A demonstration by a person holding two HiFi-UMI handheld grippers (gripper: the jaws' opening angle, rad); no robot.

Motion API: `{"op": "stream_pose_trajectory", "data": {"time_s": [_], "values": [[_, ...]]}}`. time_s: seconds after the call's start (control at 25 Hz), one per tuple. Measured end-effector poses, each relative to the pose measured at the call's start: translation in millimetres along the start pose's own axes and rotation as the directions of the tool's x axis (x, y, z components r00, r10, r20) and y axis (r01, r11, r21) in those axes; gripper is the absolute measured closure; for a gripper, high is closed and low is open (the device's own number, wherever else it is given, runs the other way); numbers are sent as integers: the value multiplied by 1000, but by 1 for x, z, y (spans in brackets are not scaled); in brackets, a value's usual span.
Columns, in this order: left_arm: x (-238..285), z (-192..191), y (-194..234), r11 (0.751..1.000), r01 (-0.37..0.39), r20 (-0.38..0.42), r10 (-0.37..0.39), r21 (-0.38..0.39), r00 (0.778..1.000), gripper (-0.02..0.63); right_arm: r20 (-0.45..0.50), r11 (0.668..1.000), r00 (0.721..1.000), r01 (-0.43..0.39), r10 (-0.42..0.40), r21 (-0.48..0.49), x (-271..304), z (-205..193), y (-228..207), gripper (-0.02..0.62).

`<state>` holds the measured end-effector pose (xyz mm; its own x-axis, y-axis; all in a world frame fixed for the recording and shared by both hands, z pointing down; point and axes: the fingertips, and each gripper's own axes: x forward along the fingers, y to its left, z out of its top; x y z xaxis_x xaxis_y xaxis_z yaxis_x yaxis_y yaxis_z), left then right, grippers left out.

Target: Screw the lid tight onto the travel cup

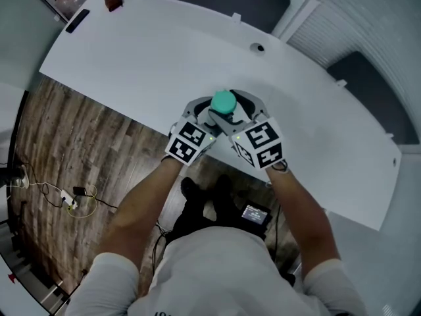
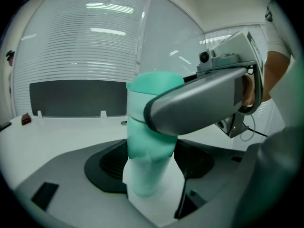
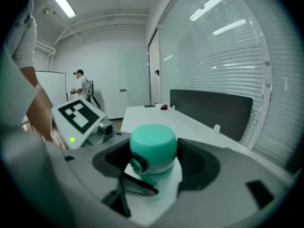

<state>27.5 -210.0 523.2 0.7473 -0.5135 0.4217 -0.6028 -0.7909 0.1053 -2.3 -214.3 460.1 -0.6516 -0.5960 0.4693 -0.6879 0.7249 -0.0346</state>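
A teal travel cup (image 2: 146, 175) stands upright on the white table (image 1: 145, 64), near its front edge. Its teal lid (image 1: 223, 101) sits on top, with a small loop (image 3: 138, 164) at its side. My left gripper (image 2: 149, 167) is shut on the cup's body, pads pressed against both sides. My right gripper (image 3: 154, 161) is shut on the lid (image 3: 153, 144). In the left gripper view, one right-gripper finger (image 2: 199, 103) crosses the cup at lid height. From the head view, both grippers meet at the cup, left gripper (image 1: 210, 113) and right gripper (image 1: 235, 113).
A small brown object (image 1: 113, 0) and a black bar (image 1: 77, 20) lie at the table's far left corner. A round hole (image 1: 260, 47) is in the tabletop behind the cup. Wood floor with cables (image 1: 66, 196) lies below. A person (image 3: 81, 85) stands far off.
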Motion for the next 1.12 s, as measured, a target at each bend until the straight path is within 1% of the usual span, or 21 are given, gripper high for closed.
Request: {"op": "stream_pose_trajectory", "data": {"time_s": [0.12,0.2,0.28,0.4,0.52,0.64,0.68,0.76,0.8,0.88,1.0,1.08,1.12], "values": [[2,2,2,996,-83,11,84,-34,996,291,-4,997,997,77,-77,22,0,0,-4,279],[2,1,3,992,-119,10,119,-47,993,292,-6,995,996,94,-94,28,0,-1,-5,279],[2,1,3,991,-126,6,127,-52,992,292,-6,996,997,81,-81,25,-1,0,-5,279],[3,1,3,991,-123,0,123,-52,992,291,-4,997,999,55,-54,49,-6,4,-5,278],[2,2,3,990,-127,0,127,-53,992,291,-4,996,998,65,-64,64,-10,10,-6,275],[3,2,4,989,-137,-7,137,-62,991,291,-48,997,996,74,-73,30,-6,6,-6,278],[3,1,3,989,-130,-11,129,-65,992,291,-56,997,996,71,-70,12,-5,5,-5,291],[-1,1,0,995,-79,-14,78,-54,997,291,-57,999,997,42,-43,-15,-5,6,-2,291],[-6,1,-1,999,-39,-12,39,-32,999,291,-53,999,998,16,-17,-28,-5,7,0,291],[-13,0,0,998,44,-18,-44,39,999,291,-48,997,998,-49,46,-58,-6,7,3,291],[-14,-2,3,978,162,-72,-153,134,986,285,-47,987,989,-141,138,-83,-6,5,4,291],[-11,-1,0,962,222,-105,-207,161,973,285,-49,979,982,-185,181,-90,-5,6,6,291],[-9,1,-2,958,238,-110,-223,159,969,285,-48,977,981,-194,191,-90,-5,7,6,291]]}}
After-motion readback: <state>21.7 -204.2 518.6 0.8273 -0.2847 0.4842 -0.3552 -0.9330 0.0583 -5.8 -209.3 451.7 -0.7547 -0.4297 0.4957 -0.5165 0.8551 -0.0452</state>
